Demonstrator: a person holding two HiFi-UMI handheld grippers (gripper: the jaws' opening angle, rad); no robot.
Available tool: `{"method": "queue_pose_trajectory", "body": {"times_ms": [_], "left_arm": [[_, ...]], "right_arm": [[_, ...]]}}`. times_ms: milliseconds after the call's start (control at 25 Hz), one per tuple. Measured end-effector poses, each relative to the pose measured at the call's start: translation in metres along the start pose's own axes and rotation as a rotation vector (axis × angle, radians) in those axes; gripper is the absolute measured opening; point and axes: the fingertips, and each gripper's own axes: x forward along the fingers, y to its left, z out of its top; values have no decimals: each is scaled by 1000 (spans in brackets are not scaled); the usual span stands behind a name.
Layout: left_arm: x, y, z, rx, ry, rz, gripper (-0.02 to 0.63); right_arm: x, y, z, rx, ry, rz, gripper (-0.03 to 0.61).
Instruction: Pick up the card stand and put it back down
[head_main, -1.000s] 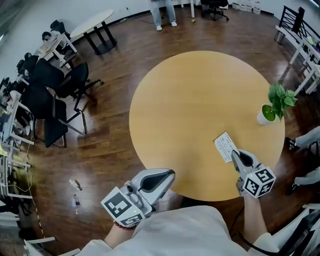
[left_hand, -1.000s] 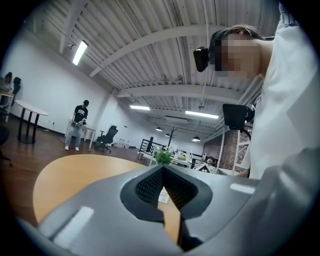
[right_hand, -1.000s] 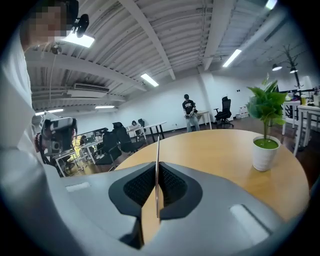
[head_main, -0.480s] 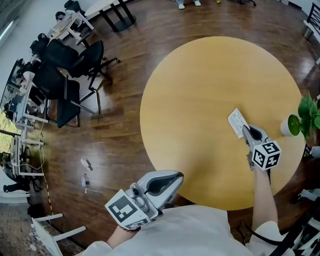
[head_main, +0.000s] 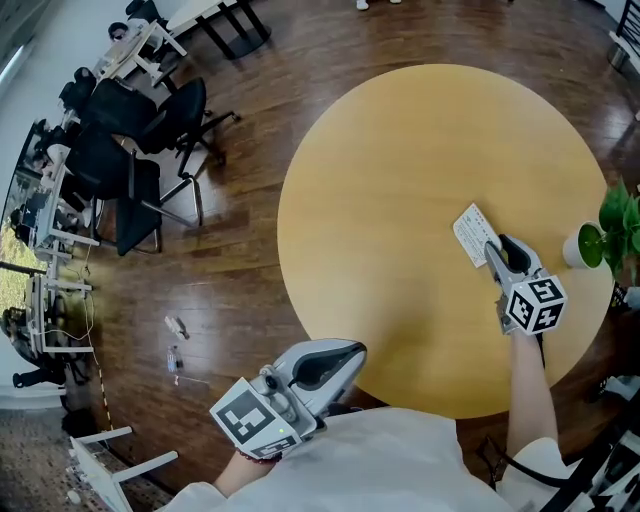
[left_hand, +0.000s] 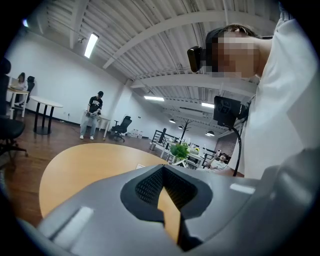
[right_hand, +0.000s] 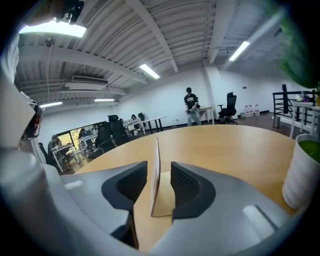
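Note:
The card stand (head_main: 470, 233), a white printed card upright on a flat base, rests on the round wooden table (head_main: 400, 180) at its right side. My right gripper (head_main: 497, 248) reaches it from the near side. In the right gripper view the card stand (right_hand: 154, 165) is between the two fingers of the right gripper (right_hand: 159, 169). The jaws are opening, and a small gap shows on each side of the card. My left gripper (head_main: 340, 352) hangs off the table's near edge, close to my body, shut with nothing in it (left_hand: 162, 170).
A small green plant in a white pot (head_main: 600, 235) stands at the table's right rim, close to the right gripper, and the pot (right_hand: 302, 170) shows at that gripper's right. Office chairs and desks (head_main: 120, 150) stand on the wooden floor at the left. A person (left_hand: 92, 116) stands far off.
The head view has swung, so the table sits further right and higher. The right gripper stays at the card stand; since half a second ago both have barely shifted. The left gripper keeps its place.

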Motion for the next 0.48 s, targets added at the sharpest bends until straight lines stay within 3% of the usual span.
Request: {"method": "queue_pose_trajectory", "body": {"times_ms": [240,480], "left_arm": [[-10,-15,1,27,-11,-45,2],[-35,-45,-14,60,-29,-129,2]], "right_arm": [[-45,-6,-19,52,-20,-120,159],[-123,21,-44,95,-76,-204,155]]}}
